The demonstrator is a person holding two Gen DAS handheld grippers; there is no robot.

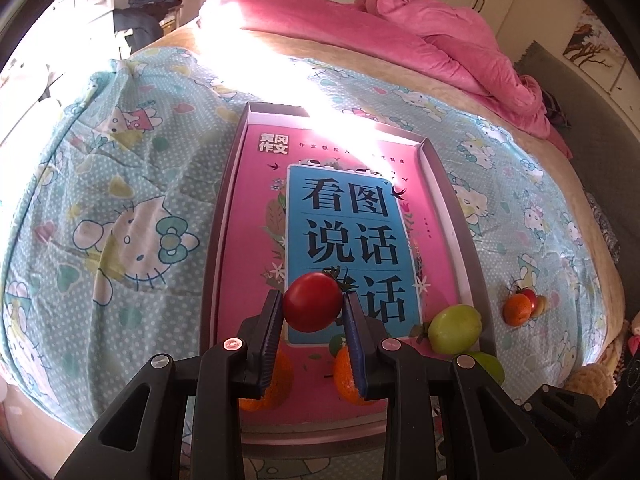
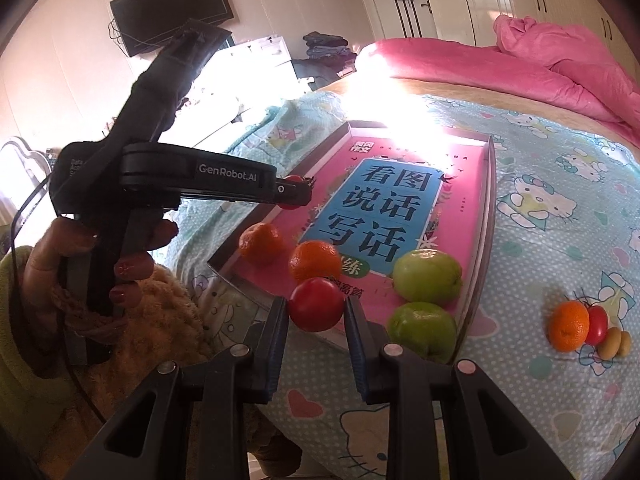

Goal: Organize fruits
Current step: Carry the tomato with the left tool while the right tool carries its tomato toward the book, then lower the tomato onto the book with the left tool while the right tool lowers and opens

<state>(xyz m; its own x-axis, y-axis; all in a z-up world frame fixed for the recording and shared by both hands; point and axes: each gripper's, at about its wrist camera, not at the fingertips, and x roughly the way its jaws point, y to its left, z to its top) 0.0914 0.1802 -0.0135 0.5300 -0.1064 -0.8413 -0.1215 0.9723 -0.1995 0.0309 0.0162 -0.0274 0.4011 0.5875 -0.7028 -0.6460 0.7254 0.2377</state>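
Observation:
My left gripper (image 1: pixel 313 304) is shut on a red tomato (image 1: pixel 312 301) and holds it above the near end of a grey tray (image 1: pixel 460 208) lined with a pink book. Two oranges (image 1: pixel 348 376) and two green fruits (image 1: pixel 454 328) lie in the tray's near end. My right gripper (image 2: pixel 316 308) is shut on another red tomato (image 2: pixel 316 304) above the tray's near edge (image 2: pixel 486 216). The left gripper (image 2: pixel 294 193) shows in the right wrist view, over the tray's left side. An orange (image 2: pixel 568 326), a tomato (image 2: pixel 597 323) and small yellow fruits (image 2: pixel 615 343) lie on the bedsheet right of the tray.
The tray lies on a bed with a light-blue cartoon-cat sheet (image 1: pixel 120 200). A pink quilt (image 1: pixel 440 40) is bunched at the far side. A person's hand (image 2: pixel 80 276) grips the left gripper's handle. Wardrobes and a wall screen (image 2: pixel 172 8) stand beyond.

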